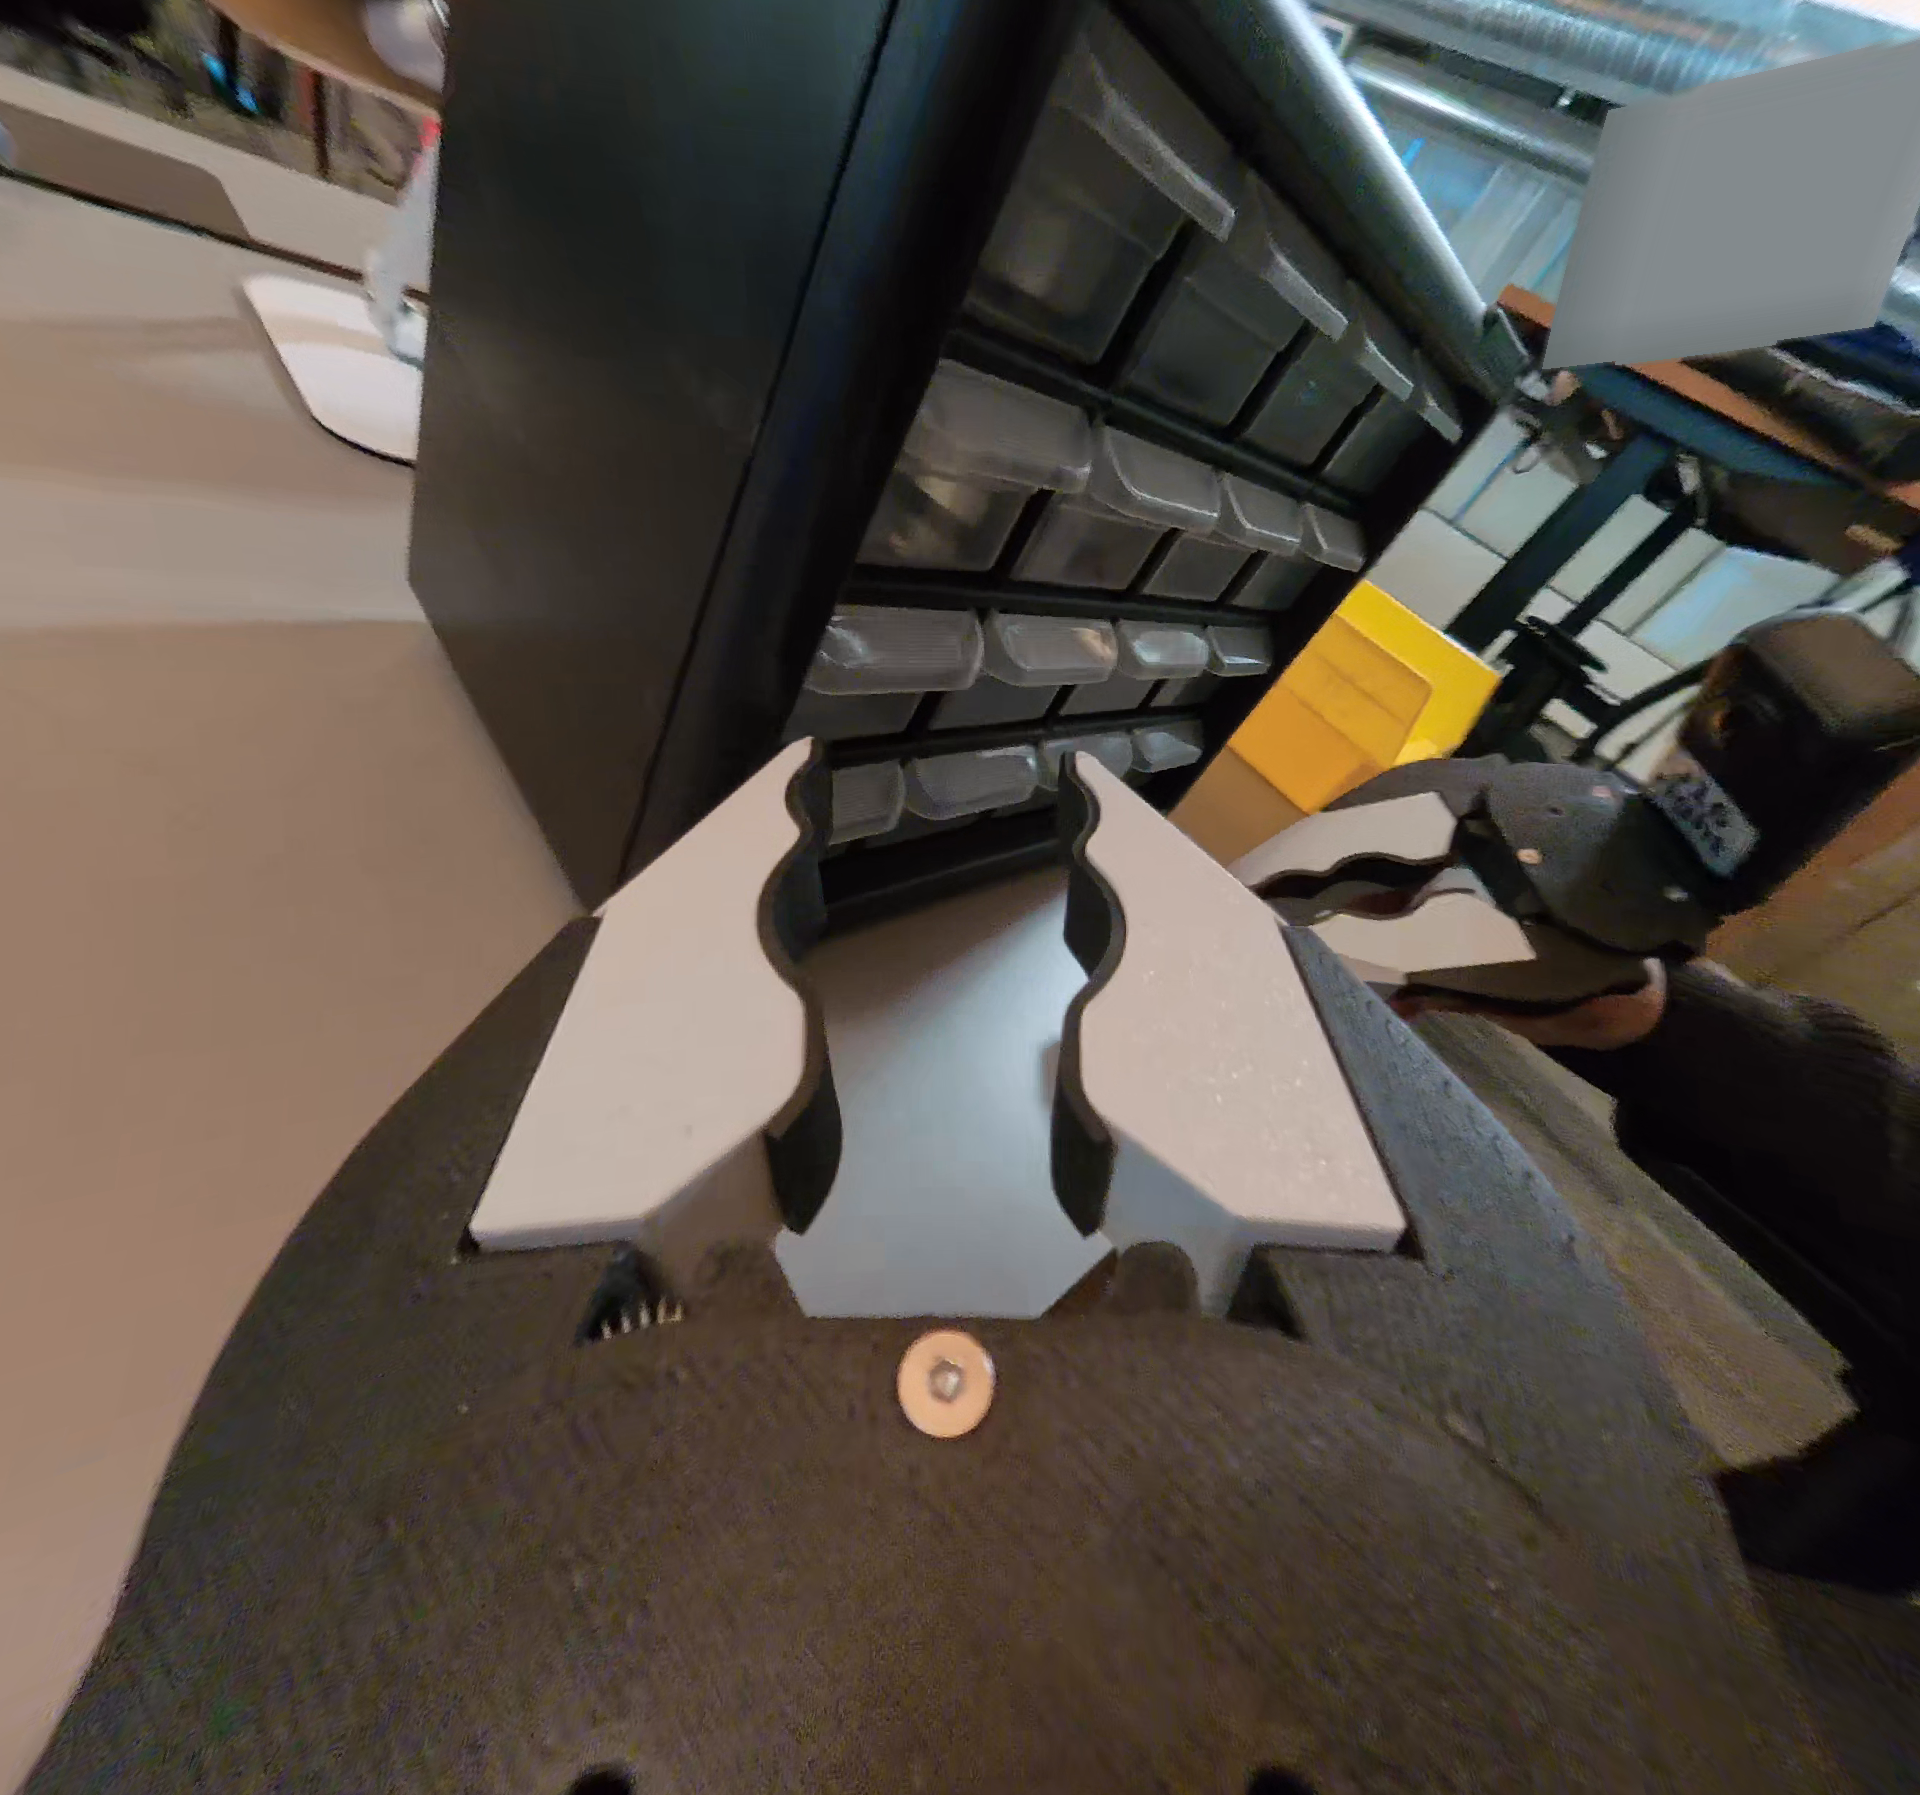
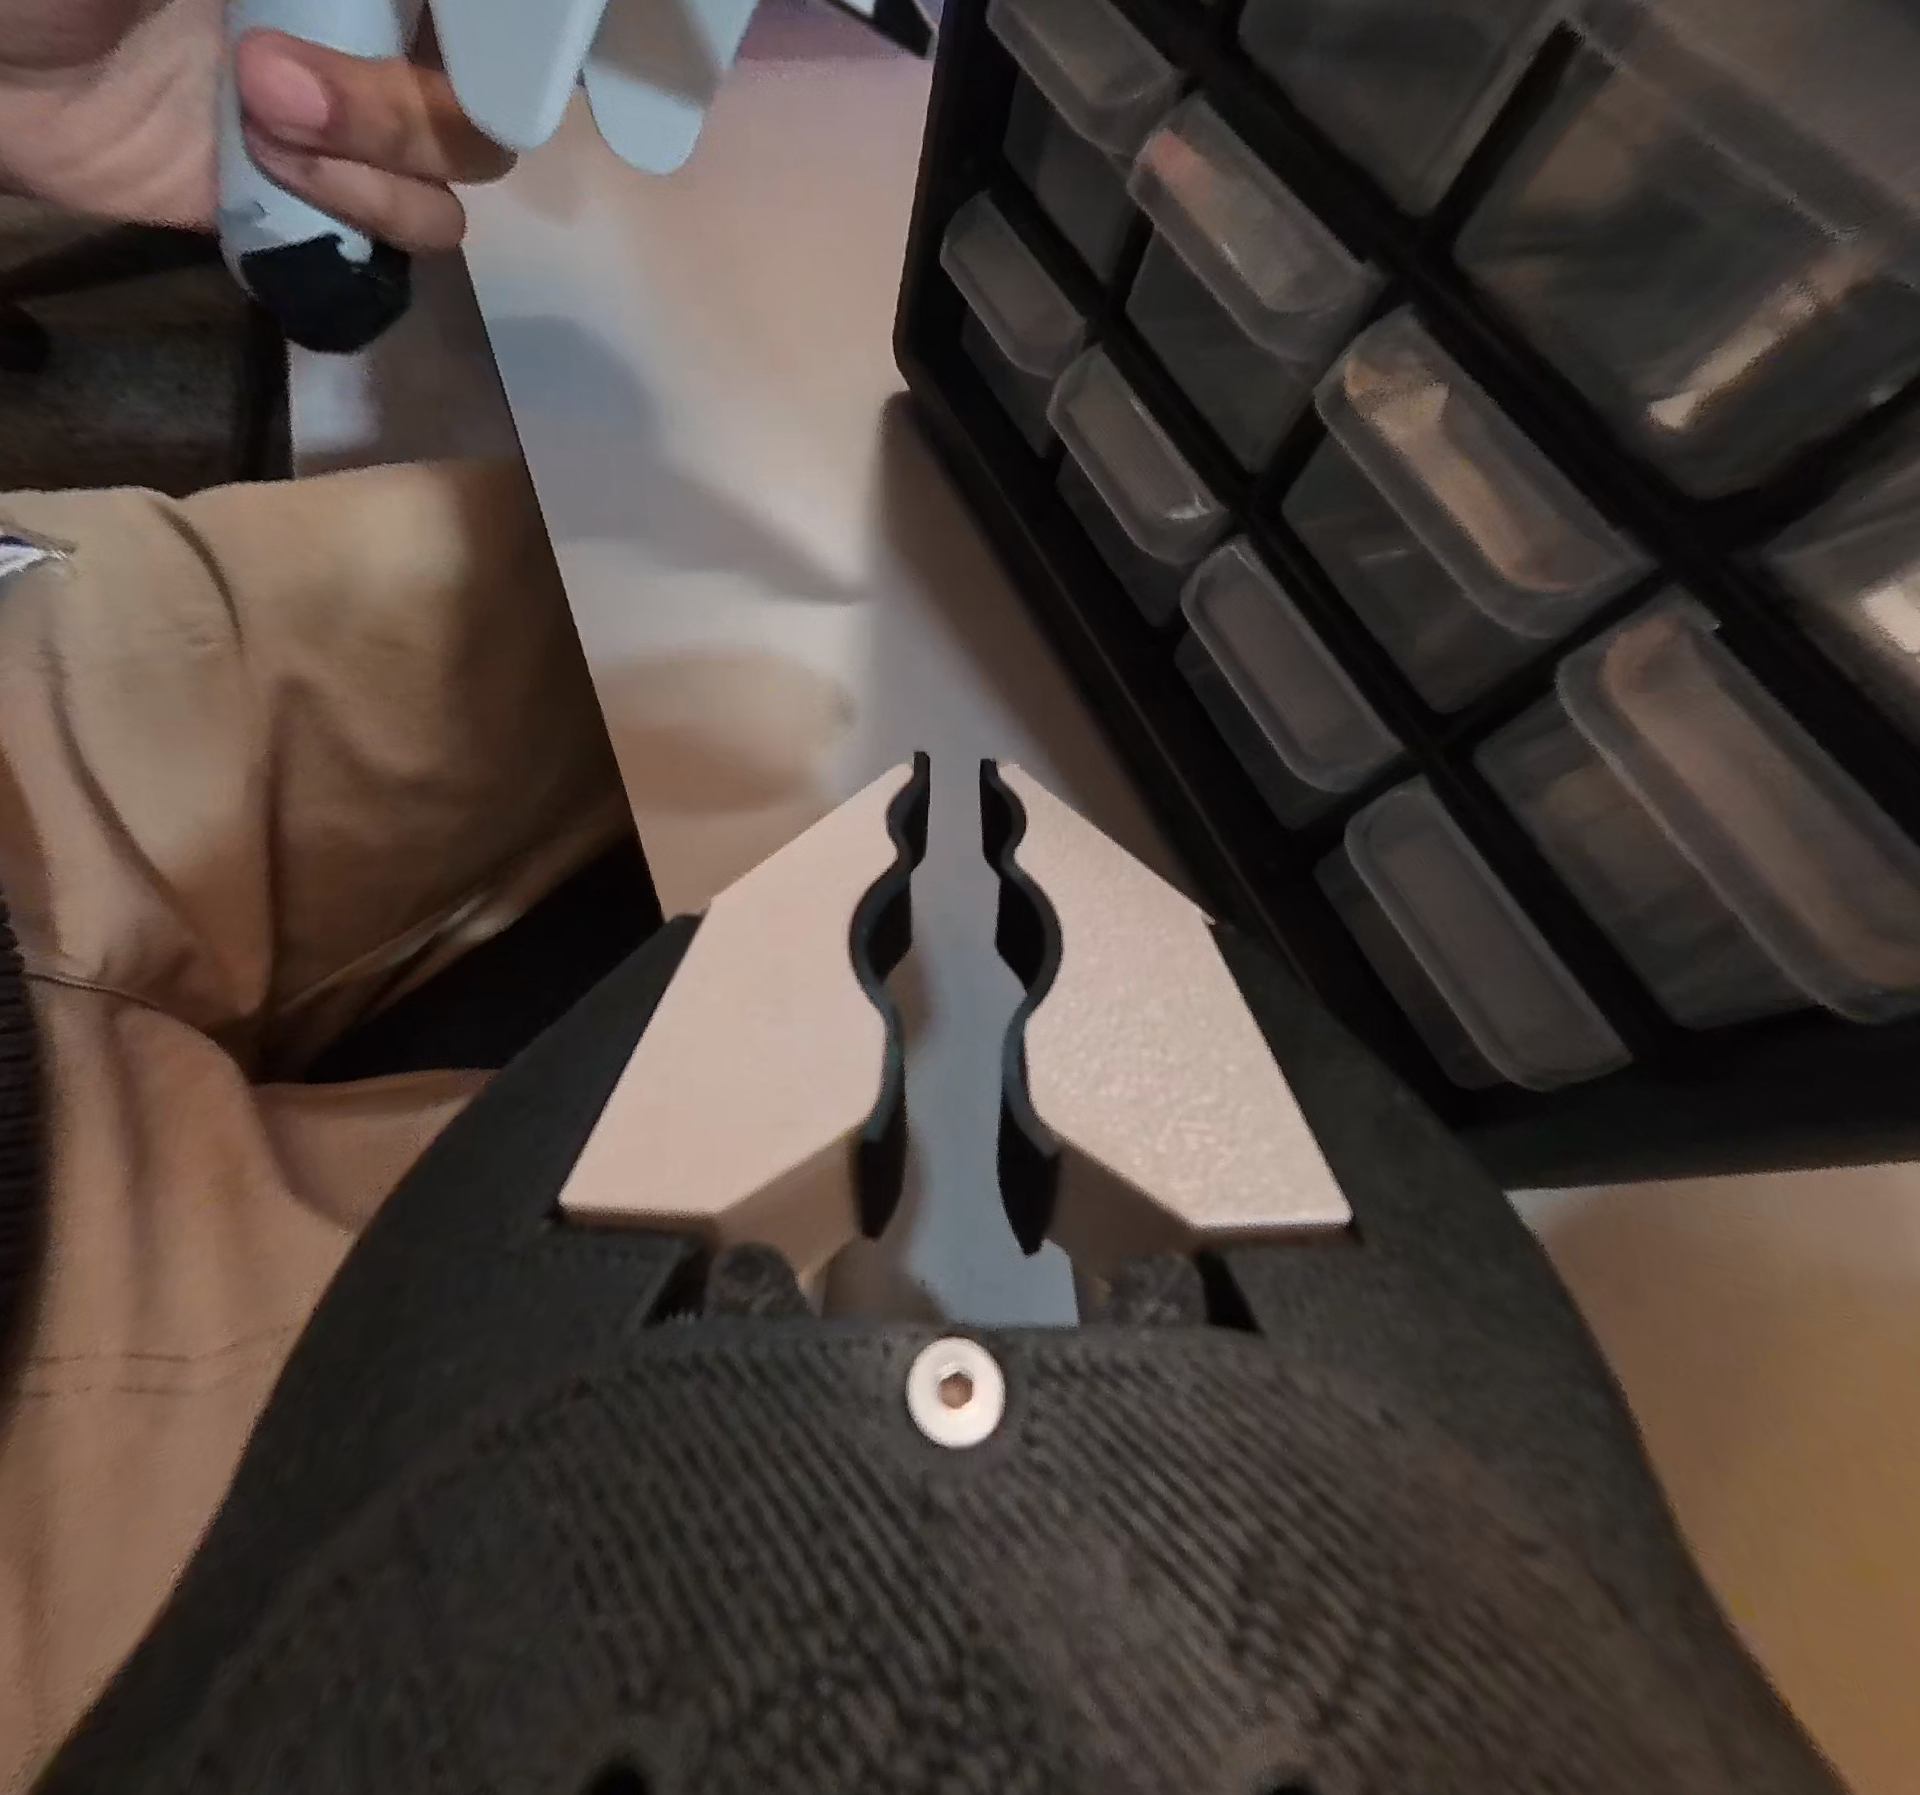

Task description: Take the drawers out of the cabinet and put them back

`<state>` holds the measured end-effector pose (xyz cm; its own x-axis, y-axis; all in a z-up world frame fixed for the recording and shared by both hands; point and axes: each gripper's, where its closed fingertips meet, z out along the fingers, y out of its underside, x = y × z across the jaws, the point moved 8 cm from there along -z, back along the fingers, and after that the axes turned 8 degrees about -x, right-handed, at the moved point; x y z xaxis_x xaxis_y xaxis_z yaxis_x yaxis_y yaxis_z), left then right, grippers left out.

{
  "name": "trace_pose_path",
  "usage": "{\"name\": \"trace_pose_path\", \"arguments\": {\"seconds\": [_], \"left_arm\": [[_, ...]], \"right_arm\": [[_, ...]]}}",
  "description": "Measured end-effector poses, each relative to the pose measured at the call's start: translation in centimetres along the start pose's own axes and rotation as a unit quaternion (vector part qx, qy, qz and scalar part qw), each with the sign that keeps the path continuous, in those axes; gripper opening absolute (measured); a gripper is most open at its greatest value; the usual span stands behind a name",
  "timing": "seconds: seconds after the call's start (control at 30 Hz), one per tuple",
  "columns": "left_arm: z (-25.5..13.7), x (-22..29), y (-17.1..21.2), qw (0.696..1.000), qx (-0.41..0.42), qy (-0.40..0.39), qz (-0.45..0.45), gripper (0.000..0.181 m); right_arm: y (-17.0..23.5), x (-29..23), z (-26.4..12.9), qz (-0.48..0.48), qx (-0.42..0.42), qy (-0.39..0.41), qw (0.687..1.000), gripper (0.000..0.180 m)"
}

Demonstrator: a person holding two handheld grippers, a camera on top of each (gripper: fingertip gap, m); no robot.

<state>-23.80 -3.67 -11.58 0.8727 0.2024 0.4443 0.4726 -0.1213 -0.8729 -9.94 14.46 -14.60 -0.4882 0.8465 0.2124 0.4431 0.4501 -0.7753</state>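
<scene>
Left tongs (image 1: 940,789) gape wide before the cabinet (image 1: 665,374); right tongs (image 2: 954,766), nearly closed and empty, hover beside its drawers (image 2: 1444,540).

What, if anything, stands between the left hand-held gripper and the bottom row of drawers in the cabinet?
Nothing visible. The left hand-held gripper is open, and only bare table lies between its fingertips and the bottom row of drawers in the cabinet.
</scene>
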Motion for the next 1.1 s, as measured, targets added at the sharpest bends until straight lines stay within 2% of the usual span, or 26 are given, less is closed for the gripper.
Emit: {"name": "trace_pose_path", "arguments": {"seconds": [0.13,0.3,0.5,0.63,0.73,0.87,1.1], "left_arm": [[1.0,0.4,0.4,0.997,-0.012,0.061,-0.049,0.036],[2.3,0.7,0.9,0.998,-0.022,0.048,-0.03,0.032],[2.7,-0.3,0.4,0.99,0.017,0.056,-0.127,0.032],[3.0,0.1,-0.1,0.986,0.039,0.081,-0.141,0.033],[3.0,-0.2,0.0,0.986,0.04,0.071,-0.144,0.023],[2.9,-1.0,0.2,0.986,0.038,0.061,-0.151,0.0],[2.8,-0.7,0.5,0.979,0.037,0.098,-0.173,0.0]], "right_arm": [[0.2,-0.2,0.2,-0.016,-0.013,0.002,1.0,0.008],[0.4,-0.6,0.6,-0.049,-0.032,0.011,0.998,0.008],[0.6,-1.4,0.9,-0.097,-0.052,0.022,0.994,0.007],[0.8,-1.8,1.1,-0.128,-0.068,0.032,0.989,0.007],[0.8,-2.0,1.2,-0.139,-0.072,0.039,0.987,0.007],[-0.2,-2.9,1.0,-0.114,-0.052,0.018,0.992,0.008],[-0.2,-3.8,1.8,-0.138,-0.068,0.016,0.988,0.008]]}}
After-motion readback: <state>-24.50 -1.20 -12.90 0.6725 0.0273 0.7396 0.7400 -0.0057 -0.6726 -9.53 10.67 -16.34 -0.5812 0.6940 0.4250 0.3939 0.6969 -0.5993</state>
